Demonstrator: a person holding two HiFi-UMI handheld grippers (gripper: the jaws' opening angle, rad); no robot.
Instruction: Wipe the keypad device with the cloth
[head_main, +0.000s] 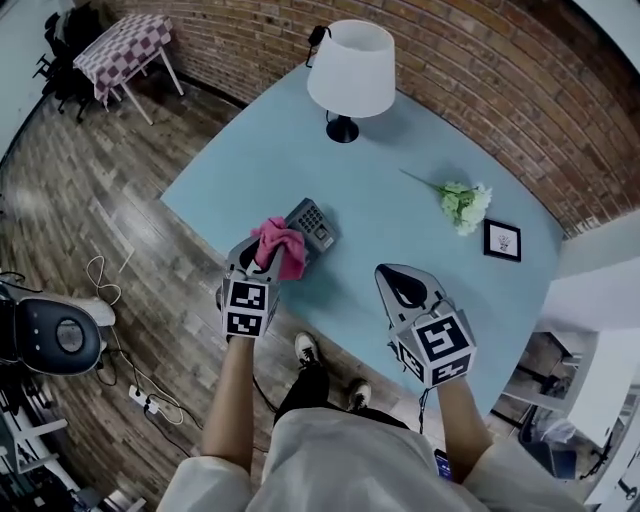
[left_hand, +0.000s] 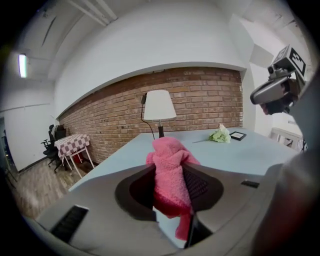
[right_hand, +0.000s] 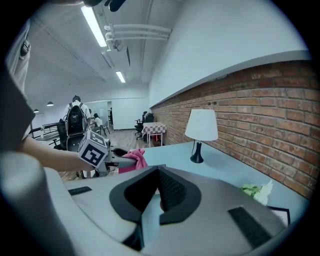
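The grey keypad device (head_main: 313, 224) lies on the light blue table (head_main: 280, 150) near its front edge. A pink cloth (head_main: 280, 246) is bunched over the device's near end, and my left gripper (head_main: 263, 259) is shut on it. In the left gripper view the cloth (left_hand: 169, 159) stands up between the jaws of the left gripper (left_hand: 169, 187) and hides the device. My right gripper (head_main: 387, 272) hovers over the table to the right of the device, shut with nothing in it. The right gripper view shows the right gripper (right_hand: 159, 196) with its pads together, and the cloth (right_hand: 136, 159) at left.
A white lamp (head_main: 349, 72) stands at the table's back. A pale flower bunch (head_main: 463, 204) and a small framed picture (head_main: 502, 240) lie at the right. Behind runs a brick wall (head_main: 480, 80). A checkered table (head_main: 124, 50) stands on the wooden floor at far left.
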